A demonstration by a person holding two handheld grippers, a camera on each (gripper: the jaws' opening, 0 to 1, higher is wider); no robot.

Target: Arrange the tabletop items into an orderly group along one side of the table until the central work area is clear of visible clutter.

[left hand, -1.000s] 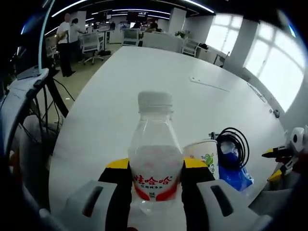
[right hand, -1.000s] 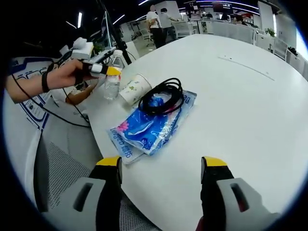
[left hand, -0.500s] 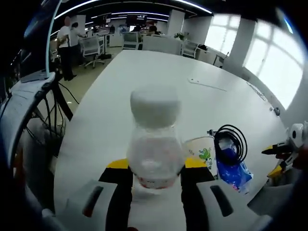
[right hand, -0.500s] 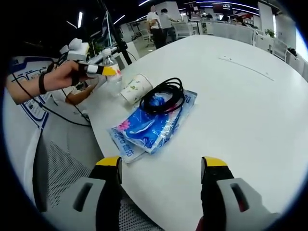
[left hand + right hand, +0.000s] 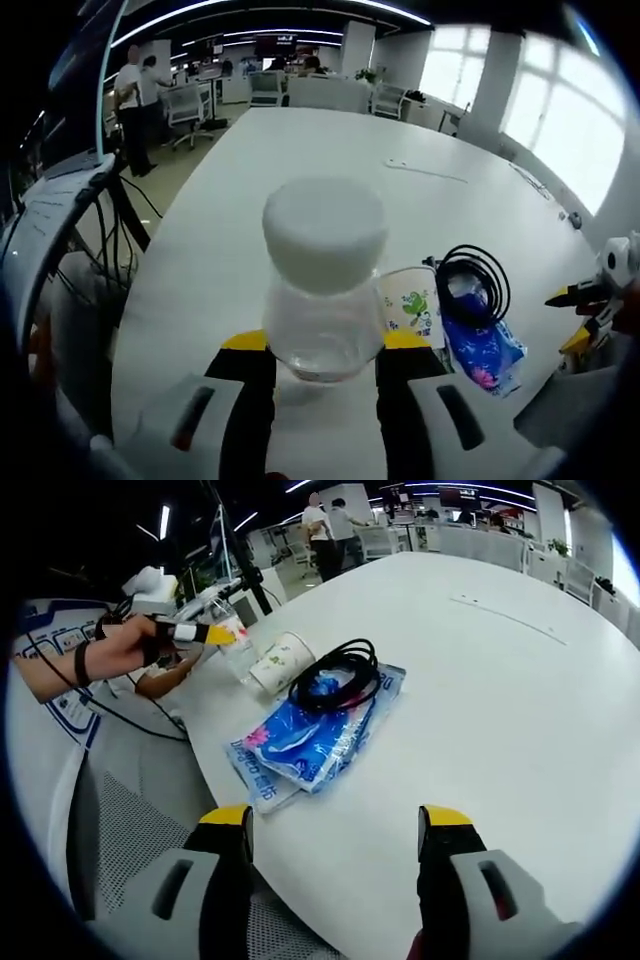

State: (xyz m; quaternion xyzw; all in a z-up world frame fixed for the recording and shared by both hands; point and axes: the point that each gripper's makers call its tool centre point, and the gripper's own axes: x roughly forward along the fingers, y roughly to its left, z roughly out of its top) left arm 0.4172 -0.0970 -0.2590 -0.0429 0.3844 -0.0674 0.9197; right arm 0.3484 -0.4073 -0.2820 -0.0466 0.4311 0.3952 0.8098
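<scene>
The yellow-tipped fingers (image 5: 398, 345) of the left gripper (image 5: 322, 345) are clenched on a clear plastic water bottle with a white cap (image 5: 324, 285), which tilts cap-first toward the camera in the left gripper view — the person's hand (image 5: 115, 652) holds it at the near-left edge of the white table (image 5: 520, 720) in the right gripper view. Just beside the bottle a white paper cup with a green print (image 5: 279, 662) lies tipped on the table, touching a coiled black cable (image 5: 338, 678) that rests on a blue plastic packet (image 5: 310, 735) near the same edge. The right gripper (image 5: 335, 825) hovers over the table's edge, its jaws spread apart and grasping nothing.
</scene>
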